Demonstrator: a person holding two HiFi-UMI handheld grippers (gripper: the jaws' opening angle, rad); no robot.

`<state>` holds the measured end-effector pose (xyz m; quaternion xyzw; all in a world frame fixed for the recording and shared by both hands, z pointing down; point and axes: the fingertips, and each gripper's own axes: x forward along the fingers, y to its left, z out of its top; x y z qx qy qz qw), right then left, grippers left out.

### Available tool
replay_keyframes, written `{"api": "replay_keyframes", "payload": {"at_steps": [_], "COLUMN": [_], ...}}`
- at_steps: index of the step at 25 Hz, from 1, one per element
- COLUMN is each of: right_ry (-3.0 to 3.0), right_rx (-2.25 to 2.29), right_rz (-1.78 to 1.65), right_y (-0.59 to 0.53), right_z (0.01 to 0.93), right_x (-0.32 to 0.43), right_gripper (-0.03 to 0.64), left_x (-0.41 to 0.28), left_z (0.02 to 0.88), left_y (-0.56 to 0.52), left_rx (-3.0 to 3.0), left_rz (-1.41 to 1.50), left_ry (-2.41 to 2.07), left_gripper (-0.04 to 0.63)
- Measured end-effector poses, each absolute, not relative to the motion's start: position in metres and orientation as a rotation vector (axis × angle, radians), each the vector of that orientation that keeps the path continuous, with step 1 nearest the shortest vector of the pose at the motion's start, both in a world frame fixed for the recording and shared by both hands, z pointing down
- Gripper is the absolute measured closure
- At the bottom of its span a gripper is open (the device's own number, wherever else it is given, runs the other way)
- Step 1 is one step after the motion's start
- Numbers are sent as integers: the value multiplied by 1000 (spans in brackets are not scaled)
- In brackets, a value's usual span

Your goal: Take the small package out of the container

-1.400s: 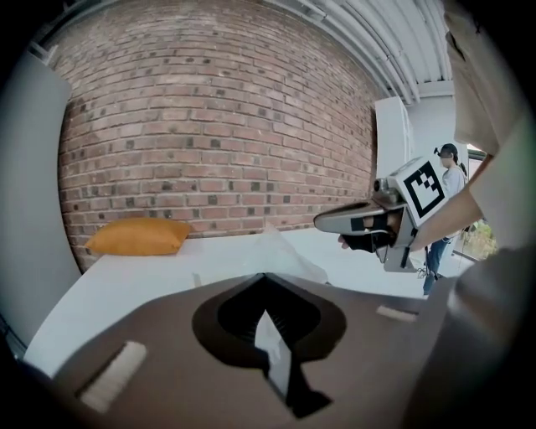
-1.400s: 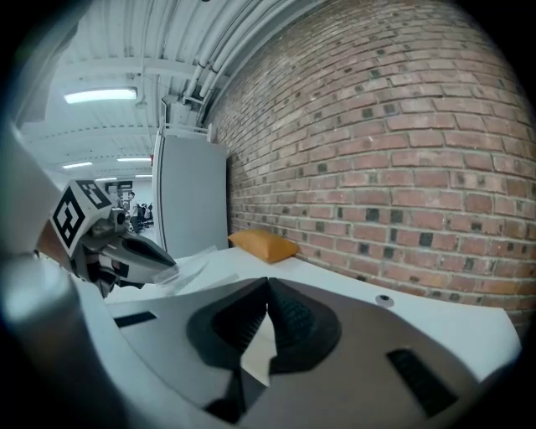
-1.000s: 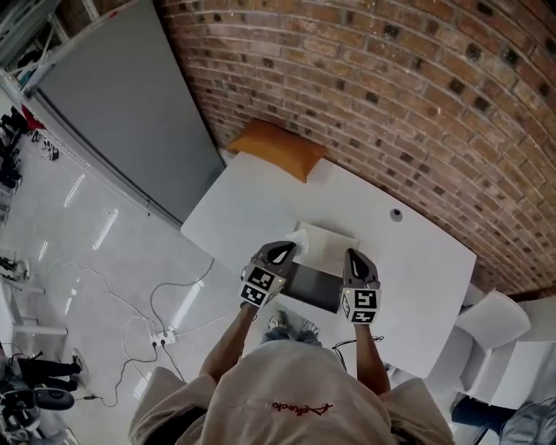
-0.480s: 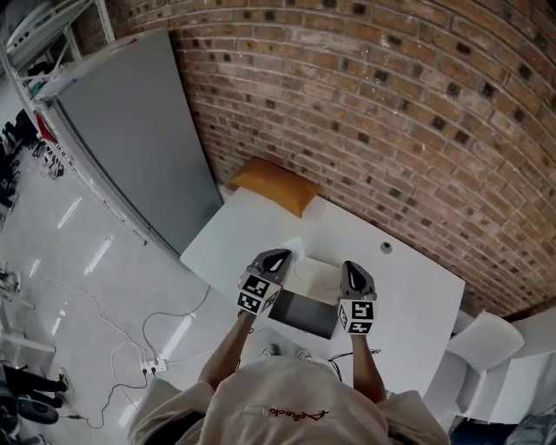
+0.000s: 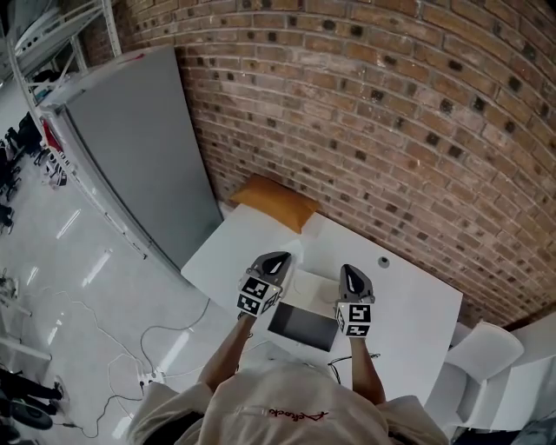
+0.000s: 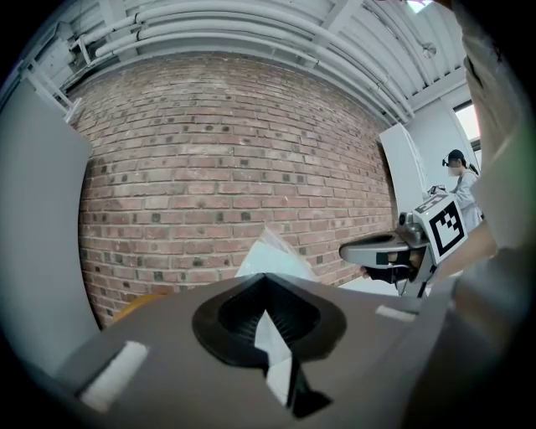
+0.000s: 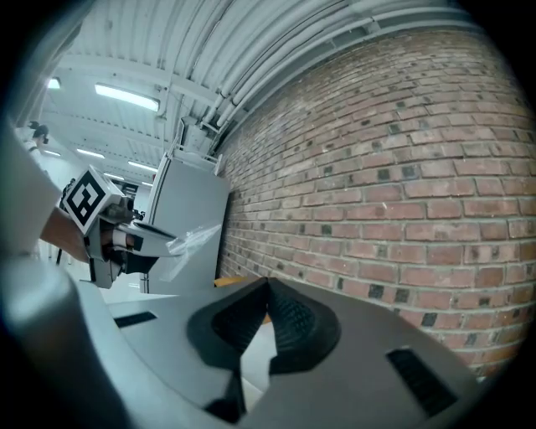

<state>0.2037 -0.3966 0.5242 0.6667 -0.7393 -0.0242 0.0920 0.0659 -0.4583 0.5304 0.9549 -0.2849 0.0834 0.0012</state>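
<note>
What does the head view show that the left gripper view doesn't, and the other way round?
Only the head view: the dark container on the table, and the floor. Only the left gripper view: the left gripper shut on the clear small package, plus ceiling pipes. Both: the brick wall, the orange cushion and the right gripper.

The head view looks steeply down from above the person onto the white table (image 5: 408,304) and the brick wall (image 5: 391,130), with everything small and far off. The left gripper view sits low and very close behind the left hand-held gripper (image 6: 266,283), facing the wall and tilted up towards the ceiling. The right gripper view does likewise behind the right hand-held gripper (image 7: 268,286). All three share the wall. Each gripper view catches the other hand-held gripper at its edge.
</note>
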Motion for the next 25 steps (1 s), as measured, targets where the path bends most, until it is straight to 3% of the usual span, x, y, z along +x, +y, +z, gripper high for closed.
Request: {"api": "replay_keyframes", "payload": {"at_steps": [25], "right_ry": [-2200], "right_rx": [1965], "right_rz": [-61], "right_y": [-402], "right_z": [530], "right_x": [205], "right_gripper": [606], "left_x": [69], "left_z": [536], "left_y": [-460], "left_rx": [2981], "left_rz": [257], "left_ry": [-900], "left_gripper": [586]}}
